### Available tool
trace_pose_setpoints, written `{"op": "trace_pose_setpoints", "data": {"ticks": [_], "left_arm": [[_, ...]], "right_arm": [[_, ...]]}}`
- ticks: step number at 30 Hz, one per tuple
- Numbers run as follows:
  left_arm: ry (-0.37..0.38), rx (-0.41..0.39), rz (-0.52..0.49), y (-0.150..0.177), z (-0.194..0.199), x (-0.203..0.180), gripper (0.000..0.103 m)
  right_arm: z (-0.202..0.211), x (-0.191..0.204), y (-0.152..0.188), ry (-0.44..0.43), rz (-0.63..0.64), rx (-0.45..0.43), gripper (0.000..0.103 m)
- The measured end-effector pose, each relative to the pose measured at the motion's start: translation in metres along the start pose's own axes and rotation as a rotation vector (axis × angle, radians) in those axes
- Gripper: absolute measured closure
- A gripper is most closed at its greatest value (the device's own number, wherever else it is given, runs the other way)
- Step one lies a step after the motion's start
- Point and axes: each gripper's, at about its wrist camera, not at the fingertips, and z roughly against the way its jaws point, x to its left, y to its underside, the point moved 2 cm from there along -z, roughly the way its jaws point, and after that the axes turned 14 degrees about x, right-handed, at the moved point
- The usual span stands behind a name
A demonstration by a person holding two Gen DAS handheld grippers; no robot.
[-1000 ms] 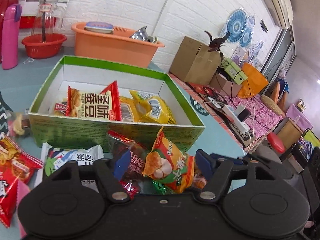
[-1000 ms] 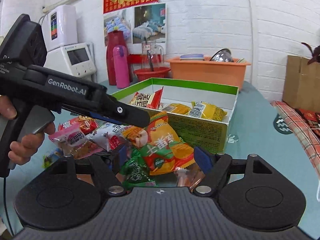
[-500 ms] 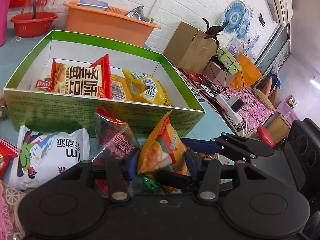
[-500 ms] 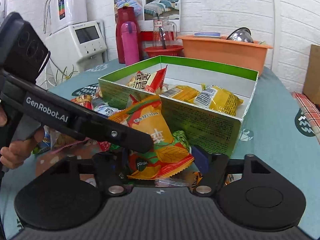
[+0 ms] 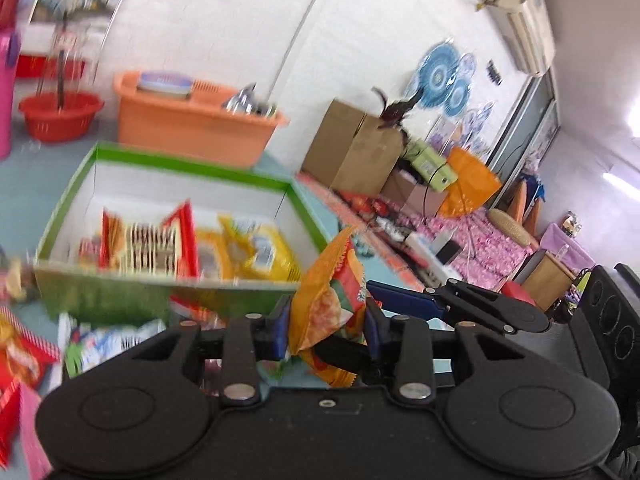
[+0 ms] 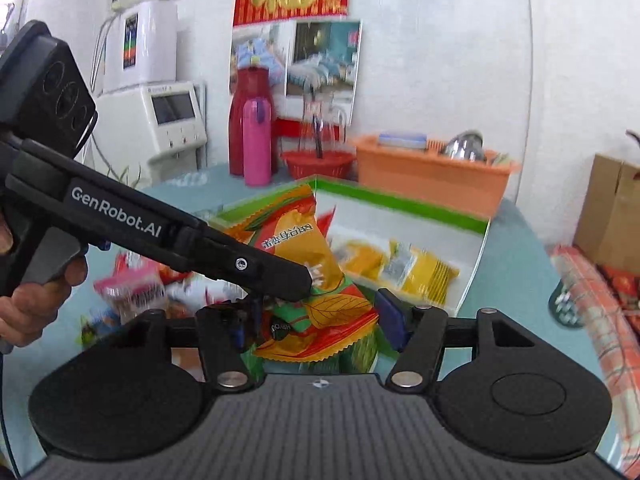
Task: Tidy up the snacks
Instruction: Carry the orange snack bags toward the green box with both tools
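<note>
My left gripper [image 5: 325, 326] is shut on an orange snack packet [image 5: 328, 304] and holds it lifted above the table, in front of the green-rimmed box [image 5: 192, 164]. The box holds a red packet [image 5: 148, 240] and yellow packets [image 5: 256, 248]. In the right wrist view the same orange packet [image 6: 296, 248] hangs from the left gripper's fingers [image 6: 276, 272]. My right gripper [image 6: 316, 322] is open, its jaws on either side of the packet's lower end. Loose packets [image 5: 24, 360] lie on the table at the left.
An orange tub [image 5: 192, 124], a red bowl [image 5: 60, 116] and a pink flask [image 6: 256, 140] stand behind the box. A cardboard carton [image 5: 352, 148] sits at the right. The table [image 6: 516, 264] is teal.
My left gripper has closed on the orange packet and lifted it off the pile toward the box. The right gripper stays open around it.
</note>
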Motion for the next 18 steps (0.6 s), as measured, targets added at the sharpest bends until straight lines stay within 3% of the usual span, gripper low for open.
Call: {"op": "trace_pose_setpoints", "data": {"ticks": [8, 18], "left_arm": [[-0.032, -0.093, -0.05, -0.055, 0.006, 0.004, 0.047], [-0.026, -0.032, 0.012, -0.08, -0.037, 0.058, 0.047]], "right_arm": [[-0.006, -0.024, -0.061, 0.02, 0.003, -0.107, 0.005], [-0.069, -0.052, -0.078, -0.02, -0.082, -0.03, 0.005]]}}
